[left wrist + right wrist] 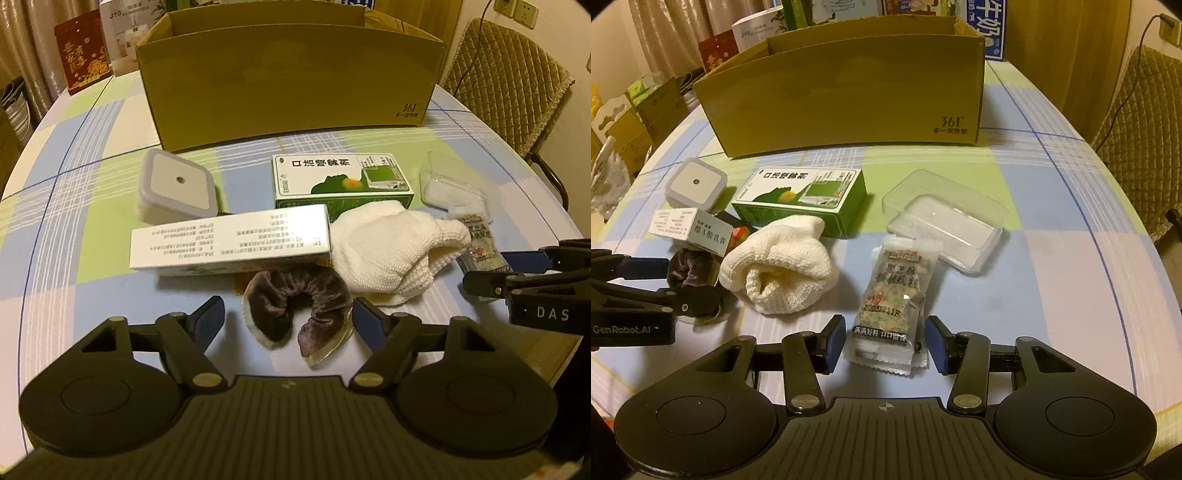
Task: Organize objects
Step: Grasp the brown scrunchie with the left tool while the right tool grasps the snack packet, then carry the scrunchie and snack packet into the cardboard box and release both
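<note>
My left gripper (289,317) is open just above the table, its blue pads on either side of a brown velvet scrunchie (295,299) without touching it. My right gripper (886,341) is open too, straddling the near end of a clear snack packet (890,302) that lies flat. Behind them lie a white knitted cloth (783,273), a long white box (229,240), a green medicine box (343,181), a square grey-lidded tub (173,188) and a clear plastic container (945,218). An open cardboard box (288,81) stands at the back.
The round table has a checked blue and green cloth (1071,258). A quilted chair (509,81) stands at its far right. A red carton (81,55) and other cartons crowd the far left behind the cardboard box. Bare tabletop shows on the right side.
</note>
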Motion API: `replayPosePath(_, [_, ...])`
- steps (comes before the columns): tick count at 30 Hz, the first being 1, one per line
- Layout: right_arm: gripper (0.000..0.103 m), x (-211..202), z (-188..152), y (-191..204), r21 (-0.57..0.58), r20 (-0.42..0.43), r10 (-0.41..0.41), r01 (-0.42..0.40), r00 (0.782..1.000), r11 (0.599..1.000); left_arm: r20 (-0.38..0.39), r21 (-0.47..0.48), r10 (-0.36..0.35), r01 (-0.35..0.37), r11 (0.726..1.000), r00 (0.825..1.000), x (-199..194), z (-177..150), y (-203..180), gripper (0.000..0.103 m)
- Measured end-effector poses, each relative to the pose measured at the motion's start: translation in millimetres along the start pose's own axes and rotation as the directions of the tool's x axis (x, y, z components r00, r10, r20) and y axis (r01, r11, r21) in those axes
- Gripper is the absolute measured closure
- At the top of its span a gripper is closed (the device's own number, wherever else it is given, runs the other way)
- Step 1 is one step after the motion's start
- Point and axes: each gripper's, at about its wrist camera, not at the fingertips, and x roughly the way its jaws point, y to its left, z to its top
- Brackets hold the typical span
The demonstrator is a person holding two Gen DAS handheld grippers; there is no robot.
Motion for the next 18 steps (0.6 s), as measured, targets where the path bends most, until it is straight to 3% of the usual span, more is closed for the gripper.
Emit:
replayPosePath(3, [0.055, 2.2, 1.3, 0.4, -0.008, -0.001, -0.006, 0.006, 1.0, 1.0, 0.001, 0.008, -0.016, 0.016, 1.0, 1.0, 3.3, 0.6, -1.4, 0.044])
replayPosePath(5, [0.053, 3.2, 2.2, 0.2, -0.006, 0.002, -0.008, 0.008, 1.0, 1.0, -0.007, 0.005, -0.028, 0.028, 1.0, 1.0, 4.6, 0.3, -2.0, 0.062])
replayPosePath(8, [0.049, 3.1, 1.8, -1.0, -0.003, 0.006, -0.009, 0.009, 1.0, 1.0, -0.01, -0.002, -0.031, 0.031, 1.0, 0.999, 1.8, -0.6, -4.7, 0.074])
replayPosePath(14, [0.049, 6.7, 0.6, 0.5, -0.013, 0.009, 0.002, -0.001, 1.0, 1.0, -0.01, -0.018, -0.02, 0.02, 1.0, 1.0, -9.3, -4.5, -8.2, 0.082])
replayPosePath(15, [0.051, 6.8, -0.1, 2.1, -0.025, 0.01, -0.002, 0.002, 1.0, 1.0, -0.009, -0.024, -0.025, 0.024, 0.999, 1.0, -12.6, -5.3, -8.4, 0.082])
replayPosePath(16, [0.062, 6.2, -1.1, 3.9, -0.044, 0.013, -0.007, 0.007, 1.0, 0.999, -0.008, -0.029, -0.029, 0.029, 0.999, 1.0, -16.2, -6.1, -8.6, 0.082])
replayPosePath(18, [0.063, 2.0, -2.2, 3.4, -0.041, 0.014, -0.004, 0.005, 1.0, 0.999, -0.004, -0.032, -0.031, 0.03, 0.999, 1.0, -23.3, -7.4, -10.2, 0.082])
